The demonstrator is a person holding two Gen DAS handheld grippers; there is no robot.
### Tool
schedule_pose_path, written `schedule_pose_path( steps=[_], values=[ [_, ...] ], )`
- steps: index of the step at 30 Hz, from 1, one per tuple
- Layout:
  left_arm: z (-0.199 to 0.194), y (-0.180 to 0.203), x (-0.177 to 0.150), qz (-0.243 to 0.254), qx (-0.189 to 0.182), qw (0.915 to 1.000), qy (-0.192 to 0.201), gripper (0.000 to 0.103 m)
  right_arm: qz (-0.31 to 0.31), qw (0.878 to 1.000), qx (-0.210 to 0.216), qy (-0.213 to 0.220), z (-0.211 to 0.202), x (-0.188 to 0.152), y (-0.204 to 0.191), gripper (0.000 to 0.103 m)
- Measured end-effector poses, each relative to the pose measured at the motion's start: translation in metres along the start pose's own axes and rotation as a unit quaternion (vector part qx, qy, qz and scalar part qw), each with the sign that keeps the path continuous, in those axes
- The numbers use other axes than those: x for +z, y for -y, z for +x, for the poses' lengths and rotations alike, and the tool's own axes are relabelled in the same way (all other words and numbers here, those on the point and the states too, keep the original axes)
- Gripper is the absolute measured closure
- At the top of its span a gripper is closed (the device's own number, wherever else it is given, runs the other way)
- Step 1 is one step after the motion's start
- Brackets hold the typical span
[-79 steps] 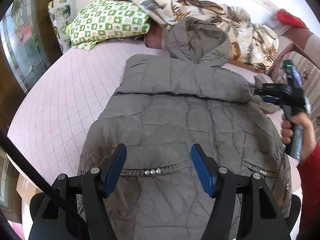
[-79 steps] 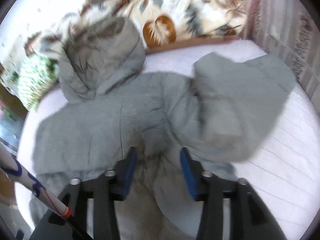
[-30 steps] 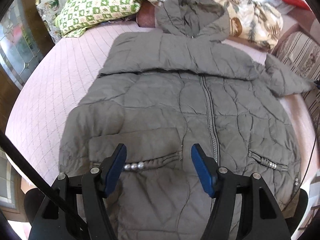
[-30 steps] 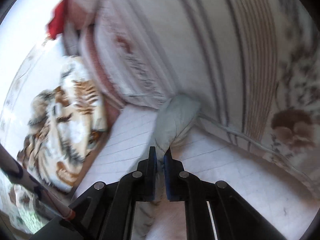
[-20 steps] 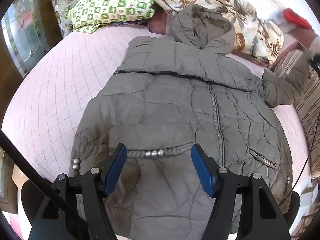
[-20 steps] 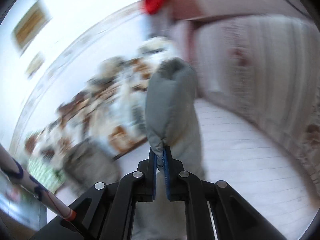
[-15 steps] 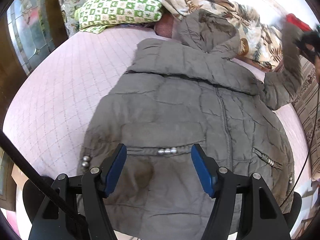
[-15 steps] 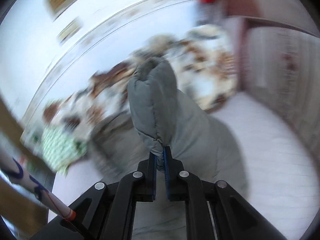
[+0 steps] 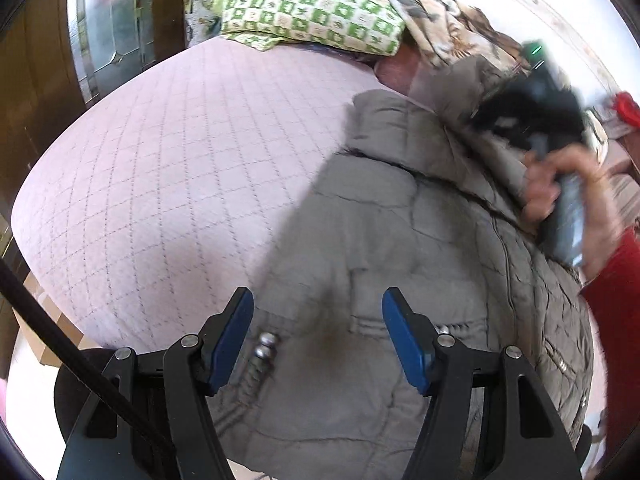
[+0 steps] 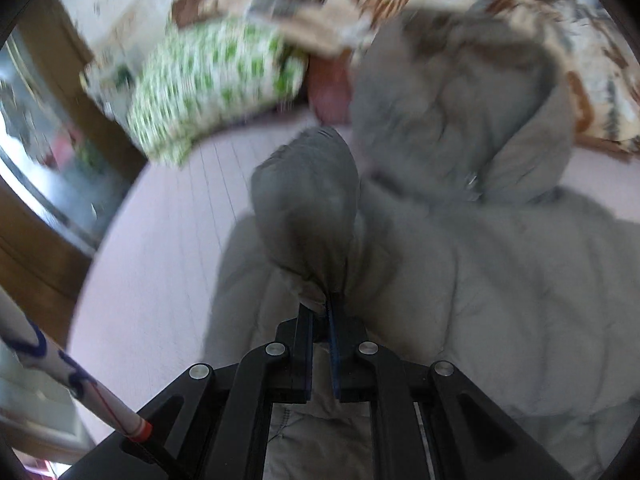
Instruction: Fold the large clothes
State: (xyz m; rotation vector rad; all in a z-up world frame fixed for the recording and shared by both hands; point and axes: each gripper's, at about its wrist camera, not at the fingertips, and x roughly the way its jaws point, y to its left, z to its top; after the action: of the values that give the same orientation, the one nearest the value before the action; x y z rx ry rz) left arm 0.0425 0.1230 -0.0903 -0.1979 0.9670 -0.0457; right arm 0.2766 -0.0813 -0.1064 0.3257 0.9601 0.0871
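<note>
While the left claw (image 9: 318,336) gapes above the jacket (image 9: 380,264), the right claw (image 10: 319,312) pinches its sleeve (image 10: 308,204)

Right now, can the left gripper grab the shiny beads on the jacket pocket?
Probably yes. The left gripper hangs open just above the jacket, and the shiny beads lie bare beside its left finger with nothing over them. The right gripper is busy farther up, shut on the sleeve.
</note>
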Motion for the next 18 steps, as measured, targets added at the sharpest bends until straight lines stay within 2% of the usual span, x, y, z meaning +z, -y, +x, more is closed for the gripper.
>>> schedule_pose_path(
  steps=[4,7,9,10,13,15,17,18],
  values=[
    [0.005,-0.01,0.004,-0.01,0.0,1.0,0.001,0.037,-0.03,0.999,-0.011,-0.03,0.025,-0.012,0.0,0.093],
    [0.01,-0.015,0.005,-0.015,0.0,0.9999,-0.003,0.037,-0.076,0.996,-0.016,-0.032,0.011,-0.016,-0.006,0.088],
    [0.013,-0.018,0.008,-0.02,-0.002,0.9998,-0.006,0.037,-0.086,0.996,0.018,-0.033,-0.002,-0.016,-0.009,0.061],
    [0.014,-0.019,0.009,-0.022,-0.002,0.9997,-0.006,0.037,-0.084,0.995,0.038,-0.022,-0.013,-0.015,-0.009,0.057],
    [0.015,-0.021,0.012,-0.025,0.002,0.9997,-0.004,0.037,-0.07,0.995,0.066,0.011,-0.031,-0.006,-0.006,0.056],
    [0.017,-0.02,0.014,-0.026,0.006,0.9996,-0.003,0.037,-0.049,0.997,0.062,0.023,-0.026,0.005,-0.002,0.057],
    [0.021,-0.019,0.014,-0.026,0.01,0.9996,-0.008,0.037,-0.023,0.998,0.054,0.011,-0.007,0.016,0.0,0.066],
    [0.022,-0.018,0.014,-0.024,0.011,0.9996,-0.012,0.037,-0.005,0.998,0.056,-0.005,0.01,0.019,0.004,0.068]
  ],
)
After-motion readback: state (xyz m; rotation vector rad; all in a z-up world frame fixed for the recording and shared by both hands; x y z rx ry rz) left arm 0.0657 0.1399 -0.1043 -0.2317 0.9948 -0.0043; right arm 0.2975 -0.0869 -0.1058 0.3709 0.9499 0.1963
